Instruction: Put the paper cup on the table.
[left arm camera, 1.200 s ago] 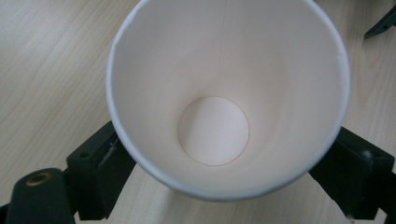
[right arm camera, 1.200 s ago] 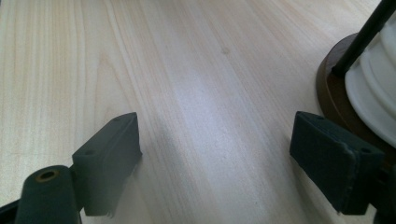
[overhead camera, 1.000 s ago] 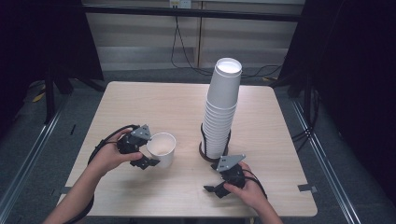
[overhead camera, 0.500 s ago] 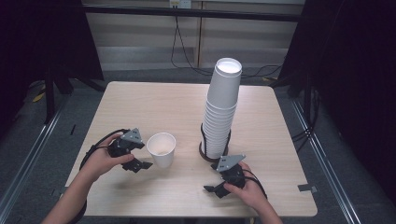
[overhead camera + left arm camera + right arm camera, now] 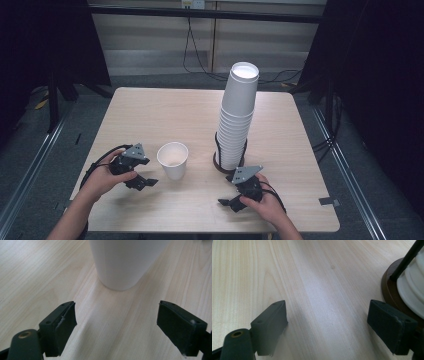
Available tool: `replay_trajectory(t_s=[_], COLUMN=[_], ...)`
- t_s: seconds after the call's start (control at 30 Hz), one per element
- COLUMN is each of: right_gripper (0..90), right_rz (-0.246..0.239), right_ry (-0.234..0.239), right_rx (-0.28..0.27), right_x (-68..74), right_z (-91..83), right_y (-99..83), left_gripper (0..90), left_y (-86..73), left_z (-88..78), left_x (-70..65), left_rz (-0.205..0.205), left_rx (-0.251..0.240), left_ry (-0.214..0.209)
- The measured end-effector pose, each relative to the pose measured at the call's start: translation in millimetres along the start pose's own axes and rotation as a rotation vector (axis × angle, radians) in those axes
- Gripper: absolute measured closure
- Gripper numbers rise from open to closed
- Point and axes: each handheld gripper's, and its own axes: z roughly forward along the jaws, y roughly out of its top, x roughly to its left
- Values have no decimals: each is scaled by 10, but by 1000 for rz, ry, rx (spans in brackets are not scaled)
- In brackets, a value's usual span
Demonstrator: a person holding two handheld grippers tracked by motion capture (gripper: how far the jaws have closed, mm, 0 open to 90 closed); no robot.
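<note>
Drawn back from the cup [image 5: 173,159], the left hand-held gripper [image 5: 146,182] lies level, jaws apart and empty.

On the one table [image 5: 150,115] I count a single loose paper cup [image 5: 173,160] standing upright by itself. Beside it rises one tall stack of cups [image 5: 237,120]; how many are nested in it I cannot tell. The stack sits in one round dark holder [image 5: 220,166]. Two hand-held grippers are out: the left gripper [image 5: 142,181] and the right gripper [image 5: 227,202].
</note>
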Motion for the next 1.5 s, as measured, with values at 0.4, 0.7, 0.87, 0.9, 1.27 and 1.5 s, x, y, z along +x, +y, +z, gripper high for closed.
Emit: replay_trajectory(t_s=[0.4,0.7,0.87,0.9,1.27,1.5], right_gripper=[156,156,156,156,156,156], right_rz=[0,-1,-1,-1,-1,0], right_ry=[2,2,2,2,2,2], right_rx=[0,0,0,0,0,0], right_x=[1,2,2,2,2,2], right_z=[0,1,1,1,1,1], right_y=[0,0,0,0,0,0], left_gripper=[158,157,156,157,152,135], left_y=[-152,-259,-317,-334,-438,-483], left_z=[31,79,102,117,156,166], left_x=[-26,-54,-67,-71,-86,-93], left_rz=[-28,-19,-7,-7,4,6], left_rx=[-26,-24,-22,-27,-55,-93], left_ry=[5,17,17,19,24,26])
